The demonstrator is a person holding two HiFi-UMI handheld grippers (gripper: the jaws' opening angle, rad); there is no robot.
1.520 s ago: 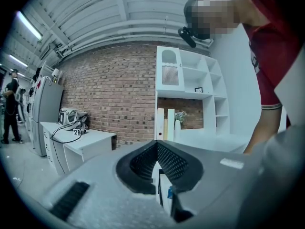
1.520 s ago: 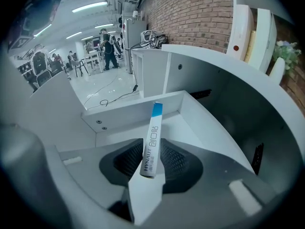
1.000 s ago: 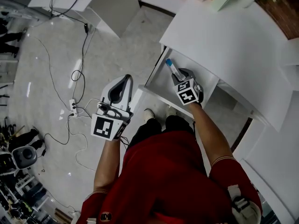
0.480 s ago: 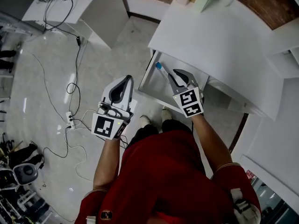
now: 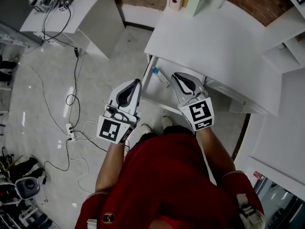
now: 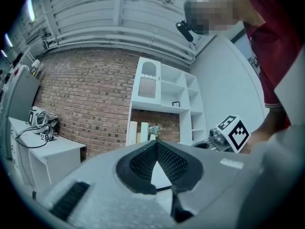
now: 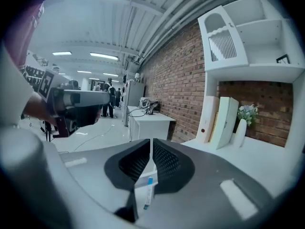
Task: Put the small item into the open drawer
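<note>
White laminate forms both the long worktop point(image 5: 214, 37) and the shallow open drawer point(image 5: 162, 90) pulled out from under its near edge. The small item, a slim white tube with a blue cap point(image 5: 160, 76), lies on the drawer's floor near the left wall. It is slanted, with its cap toward the worktop's edge. The right gripper point(image 5: 180, 78) hovers over the drawer's right half, beside the tube and apart from it. Its jaws are closing, with only a thin slit left between the dark ribbed pads and nothing caught in them. In the right gripper view the tube shows below, through that slit. The left gripper point(image 5: 130, 86) hangs outside the drawer, just off its left front corner, with its jaws meeting tip to tip and holding nothing. The drawer's front edge sits above the person's white shoes point(image 5: 144, 127). To the left, the grey polished floor point(image 5: 43, 94) lies open, crossed by thin black cables point(image 5: 75, 75).
</note>
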